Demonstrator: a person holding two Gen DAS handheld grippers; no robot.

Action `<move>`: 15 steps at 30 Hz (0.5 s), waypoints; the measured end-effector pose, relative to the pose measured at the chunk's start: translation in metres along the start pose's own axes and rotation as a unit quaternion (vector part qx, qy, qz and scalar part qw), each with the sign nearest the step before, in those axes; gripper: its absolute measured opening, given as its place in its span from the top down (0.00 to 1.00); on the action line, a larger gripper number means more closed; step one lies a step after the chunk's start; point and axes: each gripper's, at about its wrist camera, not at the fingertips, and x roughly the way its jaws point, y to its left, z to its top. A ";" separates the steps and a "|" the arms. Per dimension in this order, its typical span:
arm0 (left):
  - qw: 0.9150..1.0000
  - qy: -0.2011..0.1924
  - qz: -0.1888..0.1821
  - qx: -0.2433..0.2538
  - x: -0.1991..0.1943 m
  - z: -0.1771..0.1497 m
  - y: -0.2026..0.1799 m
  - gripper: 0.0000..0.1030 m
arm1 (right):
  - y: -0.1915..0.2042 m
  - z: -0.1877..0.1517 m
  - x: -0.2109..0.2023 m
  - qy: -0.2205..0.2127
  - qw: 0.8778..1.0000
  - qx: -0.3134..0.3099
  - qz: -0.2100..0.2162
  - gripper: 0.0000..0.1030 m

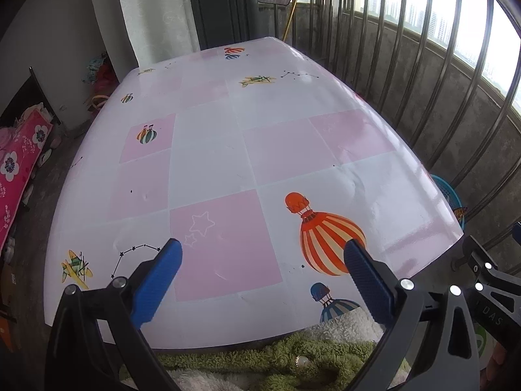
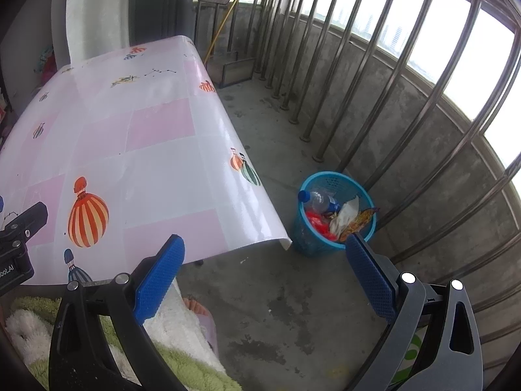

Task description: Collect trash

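A blue mesh waste basket (image 2: pixel 306 228) stands on the concrete floor right of the table. It holds a clear plastic bottle with a blue cap (image 2: pixel 317 199), red wrapping (image 2: pixel 317 224), crumpled white paper (image 2: pixel 343 216) and a snack wrapper (image 2: pixel 359 220). Its rim also shows in the left wrist view (image 1: pixel 447 189). My left gripper (image 1: pixel 263 254) is open and empty above the table's near edge. My right gripper (image 2: pixel 264 252) is open and empty above the floor, just left of the basket. No trash shows on the tabletop.
The table (image 1: pixel 208 137) wears a pink and white cloth with balloon prints. Steel railing bars (image 2: pixel 384 97) line the right side. A metal frame box (image 2: pixel 232 68) sits on the floor behind the table. A green and white fluffy garment (image 1: pixel 293 358) is at the bottom.
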 end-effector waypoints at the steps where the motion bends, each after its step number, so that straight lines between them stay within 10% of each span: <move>1: 1.000 0.000 -0.001 0.001 0.000 0.000 -0.001 0.05 | 0.000 0.000 0.000 0.000 1.000 0.001 -0.001 0.08; 15: 1.000 -0.001 -0.002 0.013 -0.001 -0.001 -0.008 0.05 | -0.005 -0.001 0.002 0.001 1.000 0.010 -0.004 0.08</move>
